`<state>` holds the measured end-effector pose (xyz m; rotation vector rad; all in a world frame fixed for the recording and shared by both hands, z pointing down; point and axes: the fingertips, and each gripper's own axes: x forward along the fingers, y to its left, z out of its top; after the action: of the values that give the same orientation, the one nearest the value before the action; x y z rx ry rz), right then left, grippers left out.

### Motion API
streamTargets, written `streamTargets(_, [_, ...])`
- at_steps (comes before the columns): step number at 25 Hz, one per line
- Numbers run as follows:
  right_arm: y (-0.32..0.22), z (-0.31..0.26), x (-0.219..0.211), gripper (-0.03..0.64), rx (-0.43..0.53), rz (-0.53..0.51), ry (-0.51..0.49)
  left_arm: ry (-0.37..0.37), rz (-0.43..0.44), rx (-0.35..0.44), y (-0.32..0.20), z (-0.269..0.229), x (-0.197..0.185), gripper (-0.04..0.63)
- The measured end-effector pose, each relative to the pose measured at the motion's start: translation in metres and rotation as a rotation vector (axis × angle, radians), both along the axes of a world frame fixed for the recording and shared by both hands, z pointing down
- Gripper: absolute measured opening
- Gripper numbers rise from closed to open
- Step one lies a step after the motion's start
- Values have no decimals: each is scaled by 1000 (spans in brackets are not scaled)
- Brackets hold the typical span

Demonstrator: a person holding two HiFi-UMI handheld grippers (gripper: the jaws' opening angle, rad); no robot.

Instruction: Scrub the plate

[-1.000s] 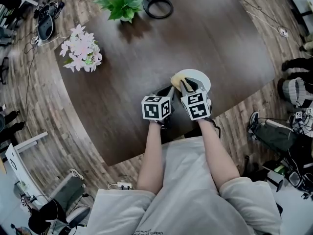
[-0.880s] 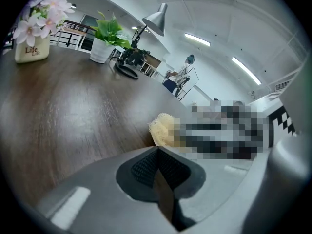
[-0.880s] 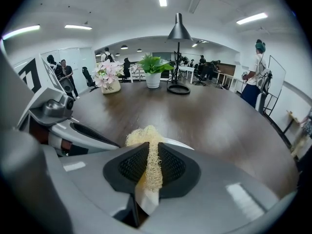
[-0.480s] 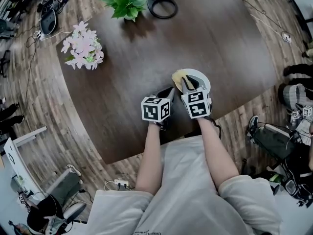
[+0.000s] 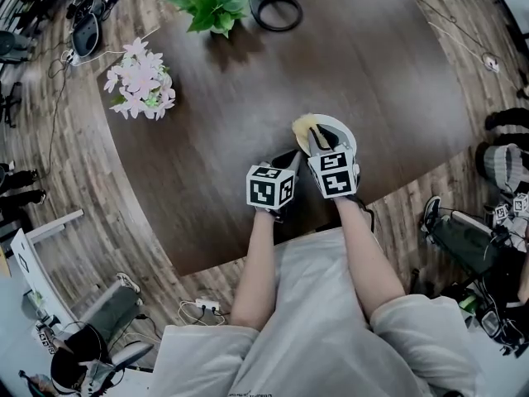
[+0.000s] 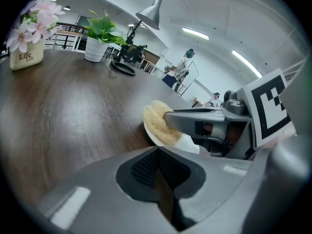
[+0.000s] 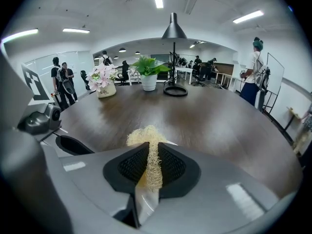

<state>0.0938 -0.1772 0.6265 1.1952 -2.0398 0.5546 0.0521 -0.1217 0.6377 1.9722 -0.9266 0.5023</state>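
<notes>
A white plate [image 5: 339, 130] lies near the front edge of the dark wooden table [image 5: 248, 114]. My right gripper [image 5: 315, 141] is shut on a yellow mesh sponge [image 5: 303, 128], which rests on the plate's left part. In the right gripper view the sponge [image 7: 146, 136] sticks up between the pads of the right gripper [image 7: 148, 163], with the plate [image 7: 142, 201] below. My left gripper [image 5: 288, 157] sits just left of the plate, apart from it. In the left gripper view the left gripper [image 6: 157, 167] has its pads together with nothing held, and the sponge [image 6: 157, 122] and plate [image 6: 191, 143] lie ahead.
A pot of pink flowers [image 5: 140, 82] stands at the table's left, a green plant [image 5: 207, 7] at the back, and a black lamp base [image 5: 274, 10] beside it. Chairs, cables and people stand around the table on the wooden floor.
Both grippers have drifted slightly right with the view. The sponge stays gripped on the plate's left part.
</notes>
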Motion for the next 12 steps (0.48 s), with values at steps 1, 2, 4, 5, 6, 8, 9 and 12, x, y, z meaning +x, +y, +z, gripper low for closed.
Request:
streamTargets(1, [-1, 0, 0, 78, -2, -6, -2, -2, 8, 4, 0, 0, 4, 2])
streamTargets(2, [-1, 0, -1, 78, -6, -14, -6, -1, 13, 8, -1, -1, 7, 1])
streamTargets(4, [-2, 0, 0, 78, -21, -31, -16, 6, 19, 16, -4, -3, 12, 2])
streamTargets(5, [-2, -1, 0, 78, -27, -38, -19, 7, 24, 20, -5, -4, 15, 2])
streamTargets(6, [-3, -1, 1, 78, -32, -45, -23, 7, 29, 24, -6, -5, 18, 2])
streamTargets(8, [-3, -1, 1, 78, -36, -59, -28, 9, 37, 29, -9, -5, 24, 2])
streamTargets(9, [-3, -1, 1, 78, -35, -66, -27, 11, 39, 31, -10, -5, 27, 2])
streamTargets(12, [-3, -1, 0, 78, -32, -84, -16, 3, 48, 32, -13, -5, 32, 1])
